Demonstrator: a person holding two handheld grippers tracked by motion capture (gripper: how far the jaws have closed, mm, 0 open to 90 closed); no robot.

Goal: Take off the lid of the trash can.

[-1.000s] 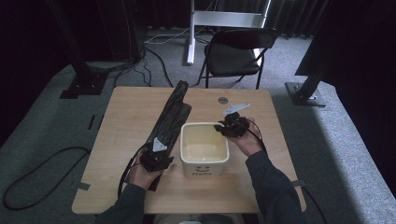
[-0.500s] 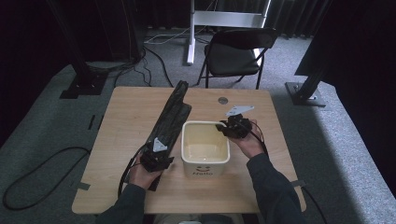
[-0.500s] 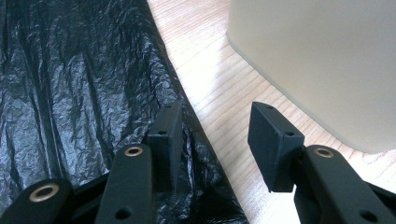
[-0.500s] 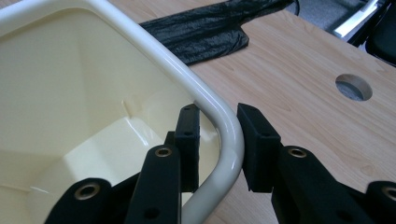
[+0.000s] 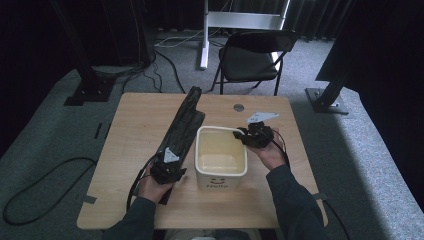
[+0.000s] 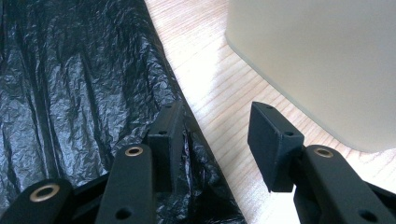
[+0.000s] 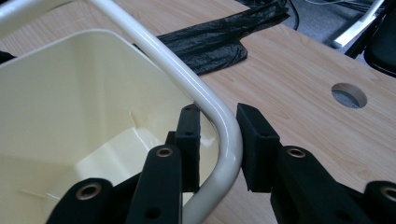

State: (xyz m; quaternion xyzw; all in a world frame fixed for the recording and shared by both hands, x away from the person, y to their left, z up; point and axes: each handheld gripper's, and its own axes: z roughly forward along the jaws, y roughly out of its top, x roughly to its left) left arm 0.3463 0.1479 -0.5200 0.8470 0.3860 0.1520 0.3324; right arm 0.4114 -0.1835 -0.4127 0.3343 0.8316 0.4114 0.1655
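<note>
A cream bin [image 5: 221, 159] is stood near the middle of the bench [image 5: 130, 130], with "Hello" printed on its near wall. A long black bag [image 5: 184, 125] is laid flat just left of the bin, stretched from the near left edge toward the far side. A round hole [image 5: 239, 107] is seen in the bench top beyond the bin. A black folding chair [image 5: 250, 55] is placed on the carpet past the far edge, and a white frame [image 5: 207, 25] stands behind it. Cables are trailed over the floor at the left.

The left tool [image 6: 217, 135] is rested low at the near end of the bag. Its jaws are held well apart; one pad is laid on the crinkled edge of the bag, the other is stood over bare wood, apart from the bin wall. Nothing is clamped between them.

The right tool [image 7: 217, 144] is set at the bin's far right corner. The white rim hoop [image 7: 187, 84] is straddled by the jaws, one pad inside the bin and one outside. The jaws have just been closing, with the hoop between them; a narrow gap is seen on the outer side, so the hoop is not yet pinched.
</note>
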